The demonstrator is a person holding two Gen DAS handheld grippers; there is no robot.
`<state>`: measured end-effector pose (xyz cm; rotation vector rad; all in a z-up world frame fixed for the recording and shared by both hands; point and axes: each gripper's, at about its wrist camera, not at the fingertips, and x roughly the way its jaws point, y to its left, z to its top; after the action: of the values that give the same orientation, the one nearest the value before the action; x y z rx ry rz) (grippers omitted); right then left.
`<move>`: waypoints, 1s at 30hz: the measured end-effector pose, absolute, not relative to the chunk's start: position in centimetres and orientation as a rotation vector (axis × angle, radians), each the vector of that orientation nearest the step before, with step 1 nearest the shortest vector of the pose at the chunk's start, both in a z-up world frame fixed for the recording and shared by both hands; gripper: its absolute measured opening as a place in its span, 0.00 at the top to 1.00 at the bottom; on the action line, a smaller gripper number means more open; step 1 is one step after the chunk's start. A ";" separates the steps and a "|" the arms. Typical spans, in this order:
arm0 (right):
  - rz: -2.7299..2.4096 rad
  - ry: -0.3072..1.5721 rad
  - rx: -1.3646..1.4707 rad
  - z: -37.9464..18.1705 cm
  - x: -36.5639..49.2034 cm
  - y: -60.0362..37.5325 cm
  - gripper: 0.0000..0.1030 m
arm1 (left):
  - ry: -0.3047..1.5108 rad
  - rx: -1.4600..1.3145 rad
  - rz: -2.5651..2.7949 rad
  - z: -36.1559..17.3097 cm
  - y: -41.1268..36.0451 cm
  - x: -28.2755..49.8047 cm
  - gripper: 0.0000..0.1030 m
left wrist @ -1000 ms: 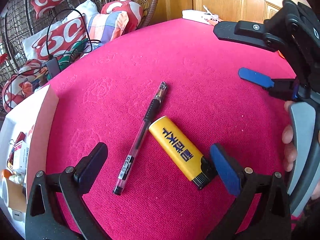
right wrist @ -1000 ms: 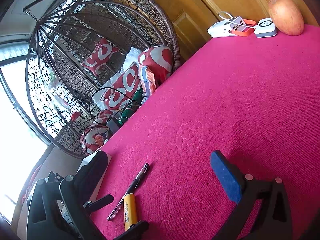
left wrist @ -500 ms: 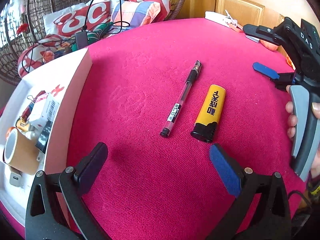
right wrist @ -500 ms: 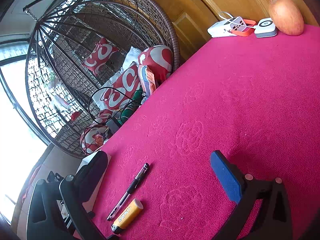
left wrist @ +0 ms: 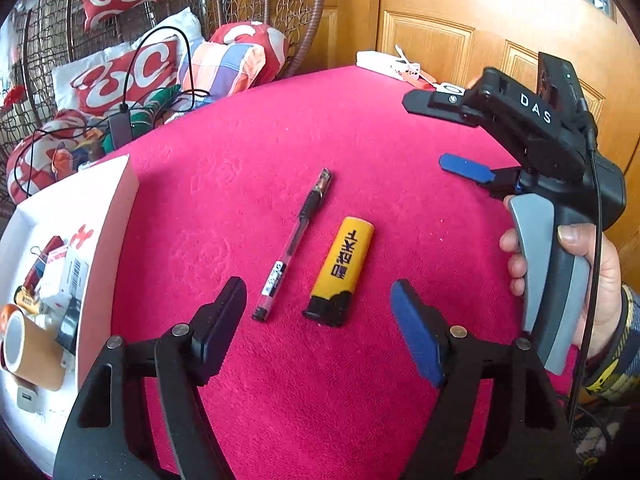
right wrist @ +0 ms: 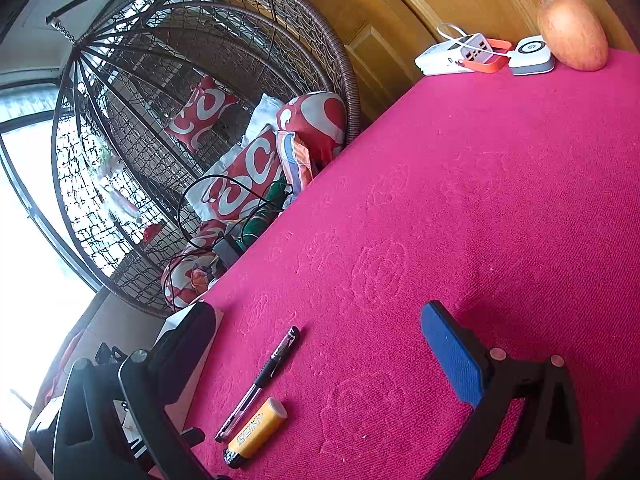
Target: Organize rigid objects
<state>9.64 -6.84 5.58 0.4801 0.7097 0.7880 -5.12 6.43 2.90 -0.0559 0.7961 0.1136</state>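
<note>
Through the left wrist camera, the left tool (left wrist: 318,312) hung over the pink-covered worktop (left wrist: 360,128) with its jaws closing, pads clear of everything. The pen (left wrist: 296,240) and the yellow lighter (left wrist: 342,270) lay side by side on the cloth just beyond the fingertips, close together but apart, both with their dark ends toward the camera. At the left edge a white box (left wrist: 116,216) sat on the worktop, holding a roll of tape (left wrist: 28,346) and small packets. On the right, a hand (left wrist: 592,280) gripped the handle of the right tool (left wrist: 436,132), whose jaws were spread with nothing between them.

Through the right wrist camera, the right tool (right wrist: 320,328) stood released above bare cloth. The pen (right wrist: 260,380) and lighter (right wrist: 256,426) lay low in the frame, near its black finger, with part of the white box (right wrist: 170,326) behind that finger. At the far edge of the worktop (right wrist: 480,180) sat a white charger (right wrist: 452,54), a small white device (right wrist: 532,54) and an orange fruit (right wrist: 572,28). A wicker hanging chair (right wrist: 192,80) with red cushions stood beyond the worktop.
</note>
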 end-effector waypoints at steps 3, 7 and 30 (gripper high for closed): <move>0.789 0.710 0.480 5.6 9.7 -6.9 0.00 | 0.794 -0.089 0.156 3.3 8.7 -3.7 0.26; 0.789 0.710 0.479 5.6 9.7 -6.9 0.00 | 0.885 -0.131 0.204 2.0 11.6 -0.4 0.35; 0.775 0.761 0.393 5.6 9.5 -6.0 0.00 | 0.835 -0.143 0.109 1.8 10.2 -2.4 0.92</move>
<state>9.54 -5.97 5.62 0.3929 0.7611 0.7749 -2.36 10.16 1.84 -0.1432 0.8353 0.1094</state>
